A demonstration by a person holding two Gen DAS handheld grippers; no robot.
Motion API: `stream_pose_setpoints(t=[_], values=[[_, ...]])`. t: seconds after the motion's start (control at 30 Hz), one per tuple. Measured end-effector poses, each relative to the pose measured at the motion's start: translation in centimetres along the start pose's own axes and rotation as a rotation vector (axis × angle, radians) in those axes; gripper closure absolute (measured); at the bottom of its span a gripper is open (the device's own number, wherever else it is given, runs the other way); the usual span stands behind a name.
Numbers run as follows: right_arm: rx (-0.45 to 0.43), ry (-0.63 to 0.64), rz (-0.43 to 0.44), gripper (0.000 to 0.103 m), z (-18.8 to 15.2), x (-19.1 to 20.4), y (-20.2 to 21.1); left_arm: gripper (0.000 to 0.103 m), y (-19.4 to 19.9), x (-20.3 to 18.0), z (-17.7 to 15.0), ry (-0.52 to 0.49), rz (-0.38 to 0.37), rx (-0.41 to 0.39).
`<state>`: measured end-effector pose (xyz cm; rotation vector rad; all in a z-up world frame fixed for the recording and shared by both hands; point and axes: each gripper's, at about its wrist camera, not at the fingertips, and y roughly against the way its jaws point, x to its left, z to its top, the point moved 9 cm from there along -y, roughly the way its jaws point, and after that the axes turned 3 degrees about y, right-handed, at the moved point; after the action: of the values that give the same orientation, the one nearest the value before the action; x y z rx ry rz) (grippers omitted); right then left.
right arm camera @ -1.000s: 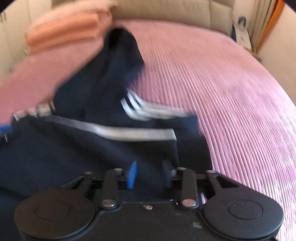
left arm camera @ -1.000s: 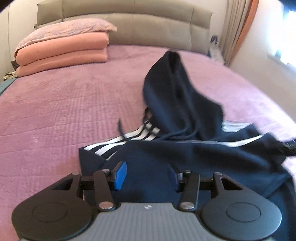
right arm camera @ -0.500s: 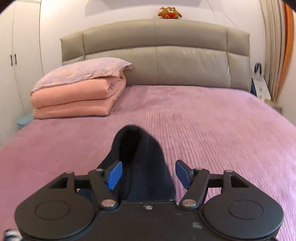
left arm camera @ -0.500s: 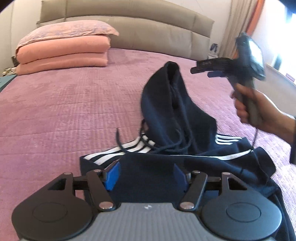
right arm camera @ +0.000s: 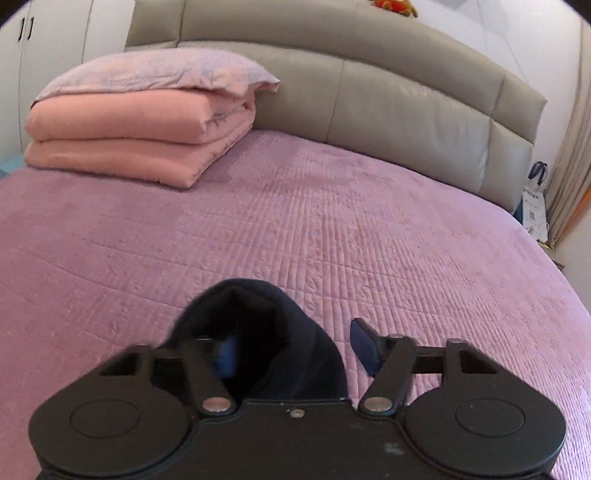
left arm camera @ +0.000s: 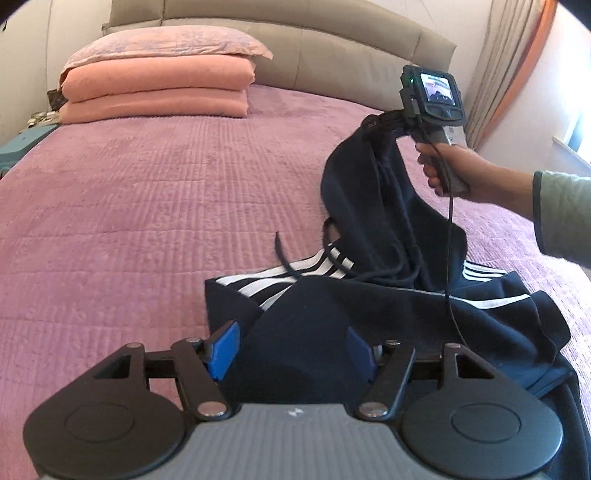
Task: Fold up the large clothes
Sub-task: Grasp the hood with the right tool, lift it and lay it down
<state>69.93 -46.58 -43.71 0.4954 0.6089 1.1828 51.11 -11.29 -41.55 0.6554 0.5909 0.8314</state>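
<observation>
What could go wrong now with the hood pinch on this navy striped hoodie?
The right gripper is closing on the navy hoodie's hood, but only its tip sits between the pads, so it may slip free. The loose dark drawstring could get folded inside. The left gripper, open over the hem, holds nothing, so the body may drag.

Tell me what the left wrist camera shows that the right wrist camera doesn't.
Only the left wrist view shows the right gripper from outside, a hand holding it, its jaws closing at the hood's tip, and the white-striped body of the navy hoodie under the left gripper. Only the right wrist view shows a plush toy on the headboard and a wardrobe. Both show the purple bedspread and folded pink bedding.
</observation>
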Motion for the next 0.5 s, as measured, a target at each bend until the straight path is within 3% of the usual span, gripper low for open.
stream_pose_setpoints(t=[0.03, 0.17, 0.3, 0.4, 0.5], values=[[-0.002, 0.015, 0.003, 0.084, 0.1, 0.2, 0.1, 0.036, 0.0, 0.1, -0.1, 0.000, 0.004, 0.002], [-0.121, 0.002, 0.008, 0.086, 0.5, 1.0, 4.5, 0.036, 0.9, -0.2, 0.0, -0.008, 0.012, -0.010], [-0.293, -0.069, 0.049, 0.087, 0.0, 0.6, 14.8, 0.036, 3.1, -1.2, 0.7, -0.018, 0.012, -0.045], [-0.425, -0.048, 0.067, 0.087, -0.8, 0.3, 24.4, 0.036, 5.3, -2.1, 1.0, -0.009, -0.006, -0.066], [-0.499, -0.031, 0.094, 0.087, -2.2, 0.0, 32.7, 0.036, 7.3, -3.4, 1.1, -0.004, -0.021, -0.079]])
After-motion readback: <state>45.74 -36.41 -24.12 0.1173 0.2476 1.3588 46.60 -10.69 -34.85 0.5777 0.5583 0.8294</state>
